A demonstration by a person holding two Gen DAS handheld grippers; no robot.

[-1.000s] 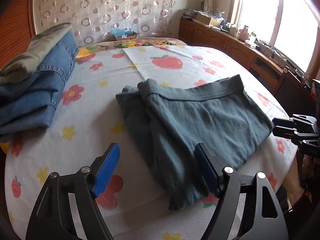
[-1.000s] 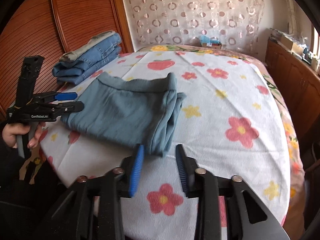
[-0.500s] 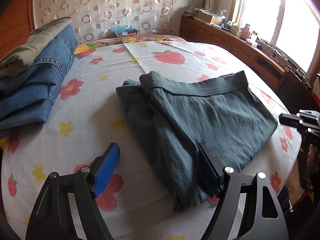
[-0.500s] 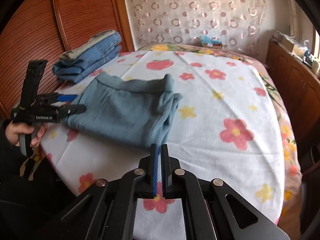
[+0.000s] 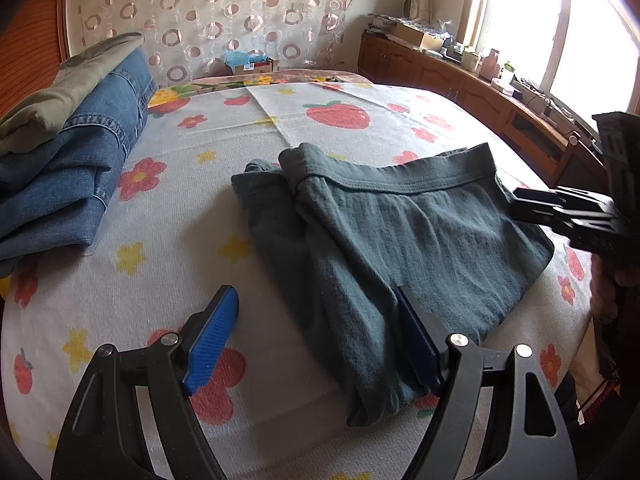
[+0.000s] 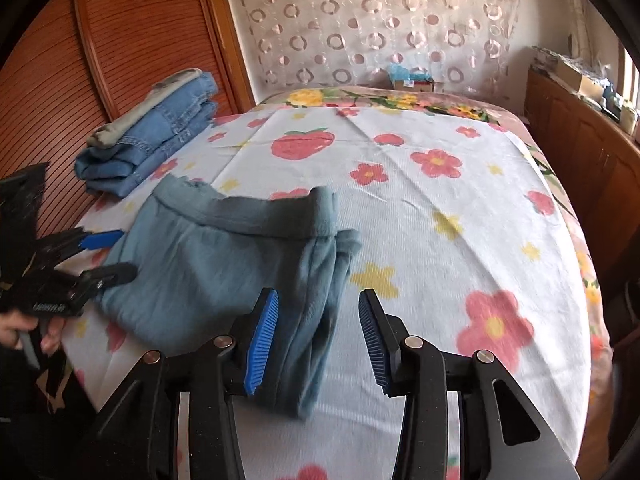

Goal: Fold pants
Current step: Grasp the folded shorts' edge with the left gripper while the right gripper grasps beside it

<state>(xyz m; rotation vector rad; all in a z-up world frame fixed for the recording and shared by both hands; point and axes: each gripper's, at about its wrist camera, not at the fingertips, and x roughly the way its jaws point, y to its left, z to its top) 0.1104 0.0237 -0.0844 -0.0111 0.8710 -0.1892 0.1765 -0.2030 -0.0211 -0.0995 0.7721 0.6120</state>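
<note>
Light source: daylight pours in through the window (image 5: 560, 28) on the right of the left wrist view.
Glare: the panes are blown out to white, and haze washes over the clutter on the wooden cabinet (image 5: 460, 76) beneath.
Brightness: the bed (image 6: 460, 216) is evenly lit and the flowered sheet reads bright.
Shadows: soft ones sit under the folded grey-blue pants (image 5: 400, 248) and beneath the jaws near the lens.
Blur: in the right wrist view the near edge of the pants (image 6: 240, 272) and the left gripper (image 6: 96, 256) look smeared.
Distortion: fisheye bending curves the wooden wall panels (image 6: 100, 60) and darkens every corner.
Colour: the pants look darker in the left view.
</note>
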